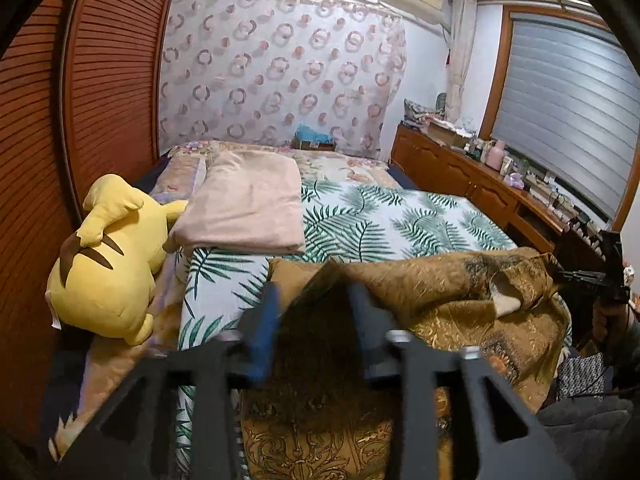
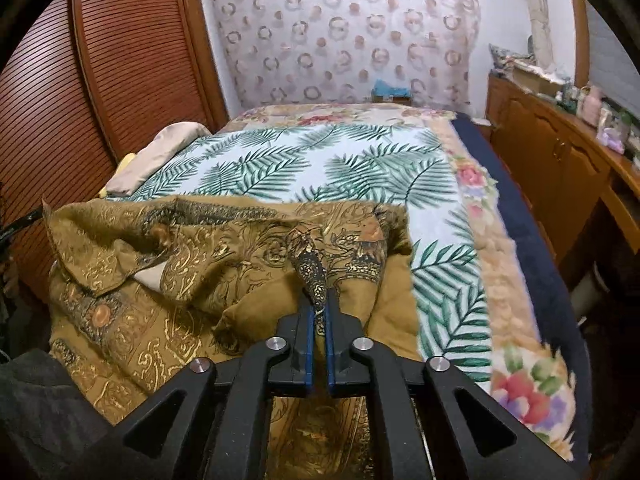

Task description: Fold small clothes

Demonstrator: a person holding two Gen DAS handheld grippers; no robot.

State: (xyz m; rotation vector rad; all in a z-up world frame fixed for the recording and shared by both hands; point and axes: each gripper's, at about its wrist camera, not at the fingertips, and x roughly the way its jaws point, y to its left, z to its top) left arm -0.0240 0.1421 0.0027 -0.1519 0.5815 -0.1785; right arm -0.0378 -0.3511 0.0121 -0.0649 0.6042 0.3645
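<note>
Lying crumpled on the near end of the bed, over the leaf-print cover, a gold-patterned shirt is seen. A pinched ridge of it is clamped between the nearly closed jaws of the right gripper. The left gripper is held partly open, a raised fold standing between its fingers, though contact cannot be told.

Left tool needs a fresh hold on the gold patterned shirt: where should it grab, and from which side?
Probably the raised fabric edge of the gold patterned shirt just ahead of the left tool. Come from the near side, jaws straddling the peak; elsewhere it lies flatter on the bed.
</note>
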